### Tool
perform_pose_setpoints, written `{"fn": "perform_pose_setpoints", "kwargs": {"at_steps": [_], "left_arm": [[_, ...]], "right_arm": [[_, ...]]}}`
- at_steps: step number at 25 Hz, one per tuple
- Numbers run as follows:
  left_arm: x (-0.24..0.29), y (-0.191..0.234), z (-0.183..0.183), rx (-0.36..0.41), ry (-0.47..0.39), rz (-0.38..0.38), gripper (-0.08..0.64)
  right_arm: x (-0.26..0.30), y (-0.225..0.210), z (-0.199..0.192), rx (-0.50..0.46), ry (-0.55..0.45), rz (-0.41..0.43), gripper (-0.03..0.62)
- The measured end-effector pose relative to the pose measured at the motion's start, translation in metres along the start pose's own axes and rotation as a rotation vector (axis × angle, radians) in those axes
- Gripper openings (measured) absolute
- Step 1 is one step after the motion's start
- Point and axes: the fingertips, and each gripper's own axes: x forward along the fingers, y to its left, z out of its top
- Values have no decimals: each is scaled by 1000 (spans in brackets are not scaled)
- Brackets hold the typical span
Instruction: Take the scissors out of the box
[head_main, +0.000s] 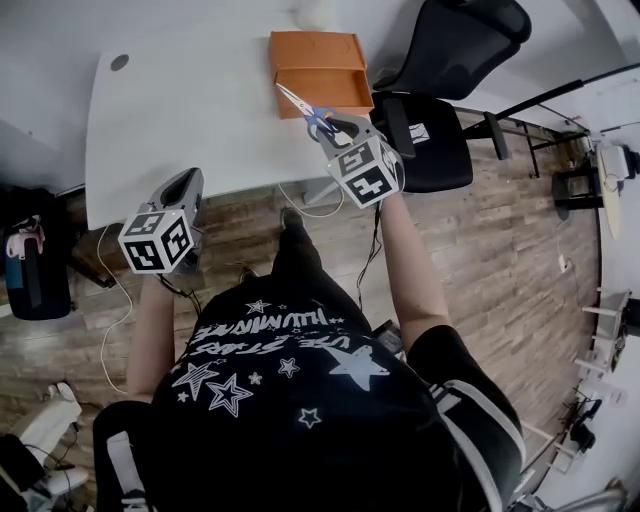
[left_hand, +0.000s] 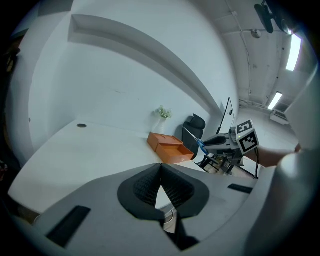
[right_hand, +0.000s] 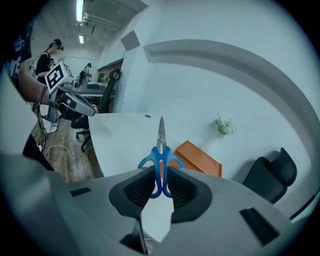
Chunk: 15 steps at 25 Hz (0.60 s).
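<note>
The orange box (head_main: 318, 72) lies open on the white table (head_main: 180, 110), near its right end. My right gripper (head_main: 335, 128) is shut on the blue handles of the scissors (head_main: 303, 106) and holds them in the air just in front of the box, blades pointing over the table. In the right gripper view the scissors (right_hand: 161, 155) stand upright between the pads, with the box (right_hand: 197, 157) behind them. My left gripper (head_main: 188, 190) hovers off the table's near edge, far left of the box, its jaws (left_hand: 160, 170) shut on nothing. From there the box (left_hand: 167, 145) and the right gripper (left_hand: 220, 141) show at the right.
A black office chair (head_main: 440, 60) stands right of the table, close to the box. Cables trail over the wooden floor (head_main: 500, 260) below the table edge. A small plant (right_hand: 223, 125) sits at the table's far side. A person (right_hand: 47, 60) stands far off.
</note>
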Motion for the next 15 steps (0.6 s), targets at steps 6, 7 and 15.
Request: {"fn": "perform_pose_setpoints", "kwargs": {"at_steps": [6, 7, 15], "left_arm": [[-19, -2, -11, 8, 11, -26, 18], [-20, -4, -10, 10, 8, -30, 18], [-24, -18, -10, 1, -4, -16, 18]], "right_arm": [[-19, 27, 2, 90, -33, -9, 103], [-21, 30, 2, 99, -36, -7, 103], [-27, 36, 5, 110, -60, 18, 103]]}}
